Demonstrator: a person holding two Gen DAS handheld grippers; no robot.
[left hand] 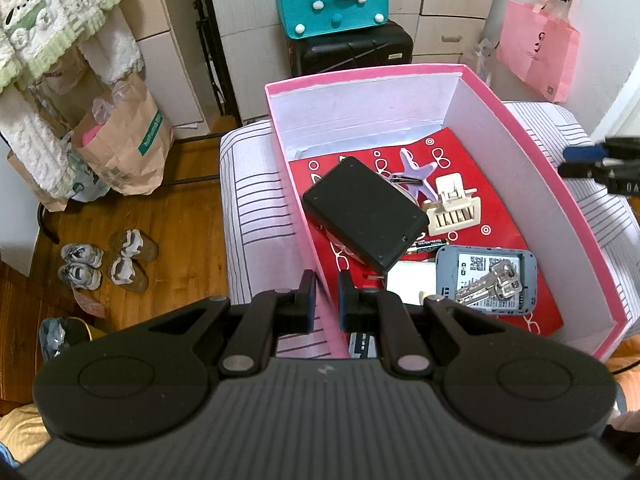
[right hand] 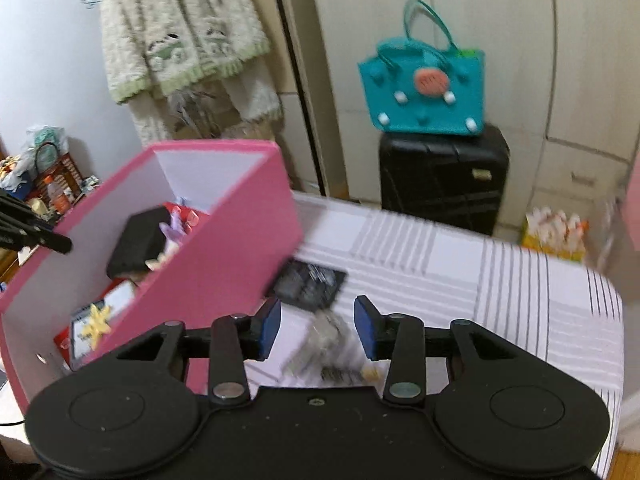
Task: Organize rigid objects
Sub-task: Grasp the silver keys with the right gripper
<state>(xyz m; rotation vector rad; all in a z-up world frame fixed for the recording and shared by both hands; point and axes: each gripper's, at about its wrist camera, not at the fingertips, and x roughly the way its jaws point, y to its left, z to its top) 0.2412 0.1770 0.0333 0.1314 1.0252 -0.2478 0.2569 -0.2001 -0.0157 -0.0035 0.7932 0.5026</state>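
1. The left tongs [left hand: 325, 294] were pinched on the near-left wall of the pink box [left hand: 592, 236], one finger outside and one inside. My read: that grip was there to steady the box while things went in.
2. Just past those tongs, inside the box, lay a grey device [left hand: 486, 280] with a key [left hand: 490, 284] resting on it, and a black case [left hand: 364, 214] leaning across the red liner. Beyond them sat a cream clip [left hand: 452, 208] and a purple star-shaped piece [left hand: 416, 170].
3. The right tongs [right hand: 317, 328] stood spread with nothing between the pads, angled down at the striped bed [right hand: 520, 280].
4. Directly under and just ahead of them lay a blurred metallic cluster [right hand: 324, 344]; I couldn't tell what it was, but it looked like the next pick.
5. A little farther on, touching the box's outer wall, was a dark flat packet [right hand: 310, 284], not yet sorted.
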